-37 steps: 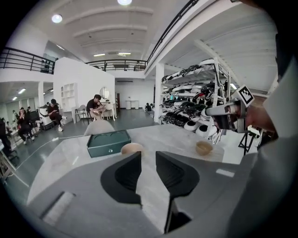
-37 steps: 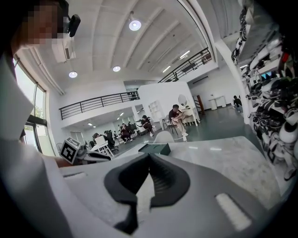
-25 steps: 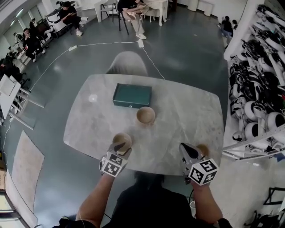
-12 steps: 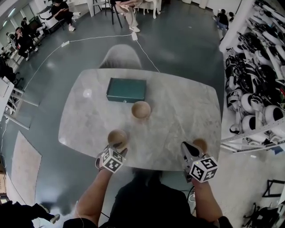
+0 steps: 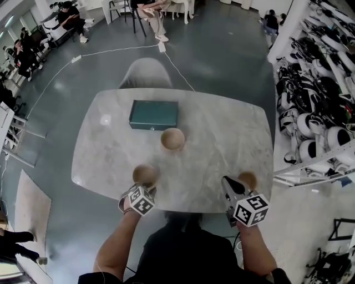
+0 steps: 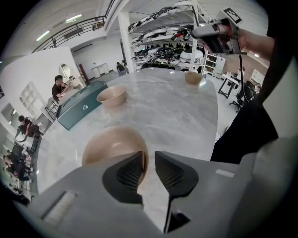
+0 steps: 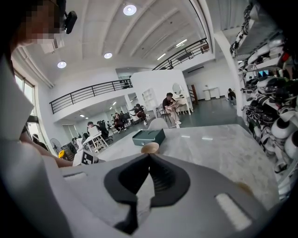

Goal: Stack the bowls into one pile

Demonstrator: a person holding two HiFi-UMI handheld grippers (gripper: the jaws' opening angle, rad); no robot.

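On the pale marble counter [image 5: 222,144], three tan round bowls [image 5: 172,138] lie apart, none stacked: the left gripper [image 6: 149,163] has just been closing its jaws, not yet pinching, astride the rim of the near-left bowl [image 6: 109,144], while the right gripper [image 7: 149,161] keeps its jaws pressed together, empty.

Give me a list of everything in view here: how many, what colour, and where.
bowls: three, tan, on the table: near-left bowl, middle bowl, near-right bowl
box: one, dark green, beyond the middle bowl
table: one, pale marble, centre
chair: one, grey, behind the table
cable: one, white, on the floor beyond
shelves: black-and-white gear, far right
people: several, seated, room's far side
left gripper: one, grey, jaws apart, just been closing, near-left bowl's rim at their gap, not pinched
right gripper: one, grey, jaws shut, empty, by the near-right bowl
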